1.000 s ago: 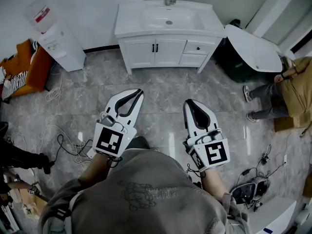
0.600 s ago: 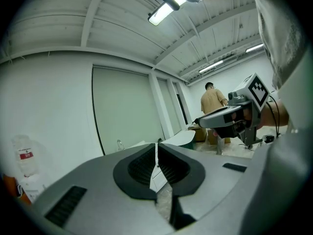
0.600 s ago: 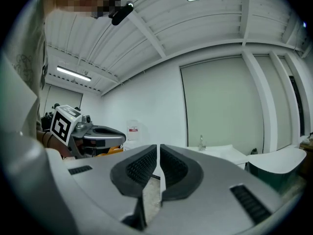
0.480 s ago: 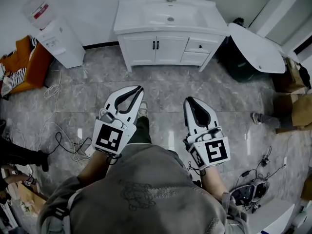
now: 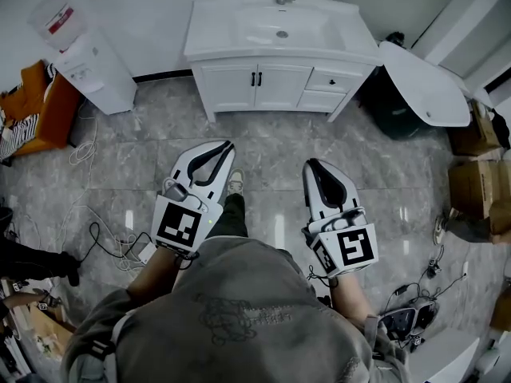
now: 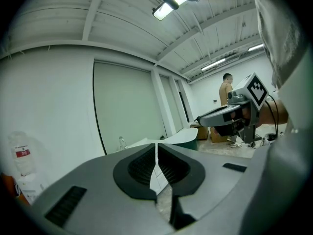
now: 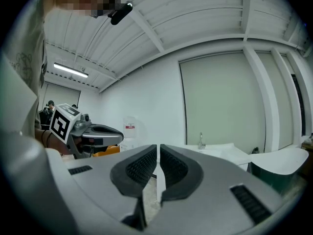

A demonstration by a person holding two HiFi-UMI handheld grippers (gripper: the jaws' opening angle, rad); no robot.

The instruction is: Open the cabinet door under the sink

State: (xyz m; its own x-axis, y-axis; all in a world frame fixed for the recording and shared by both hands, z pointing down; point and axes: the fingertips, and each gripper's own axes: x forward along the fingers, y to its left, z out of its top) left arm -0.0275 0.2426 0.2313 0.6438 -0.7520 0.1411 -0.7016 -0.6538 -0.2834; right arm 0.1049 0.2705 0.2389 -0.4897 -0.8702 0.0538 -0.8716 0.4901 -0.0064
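Note:
The white vanity [image 5: 209, 48] with its sink [image 5: 279, 29] stands against the far wall. Its two cabinet doors [image 5: 255, 88] are shut, with dark handles at the middle seam. Both grippers hover over the grey floor, well short of the vanity. My left gripper [image 5: 227, 146] is shut with nothing in it, and so is my right gripper [image 5: 310, 165]. In the left gripper view the left gripper [image 6: 157, 150] has its pads together, the vanity small behind them. In the right gripper view the right gripper [image 7: 158, 150] is likewise shut, with the faucet [image 7: 200, 140] beyond it.
A water dispenser [image 5: 92, 64] stands left of the vanity, beside an orange seat [image 5: 38, 108]. Cables [image 5: 104, 236] trail over the floor at left. A white oval panel [image 5: 425, 84] leans at right, with cardboard boxes [image 5: 477, 178] below it. My shoe [image 5: 235, 183] shows between the grippers.
A person at the right edge has walked out of view. My foot has stepped forward between the grippers. Both grippers stay shut and have hardly shifted.

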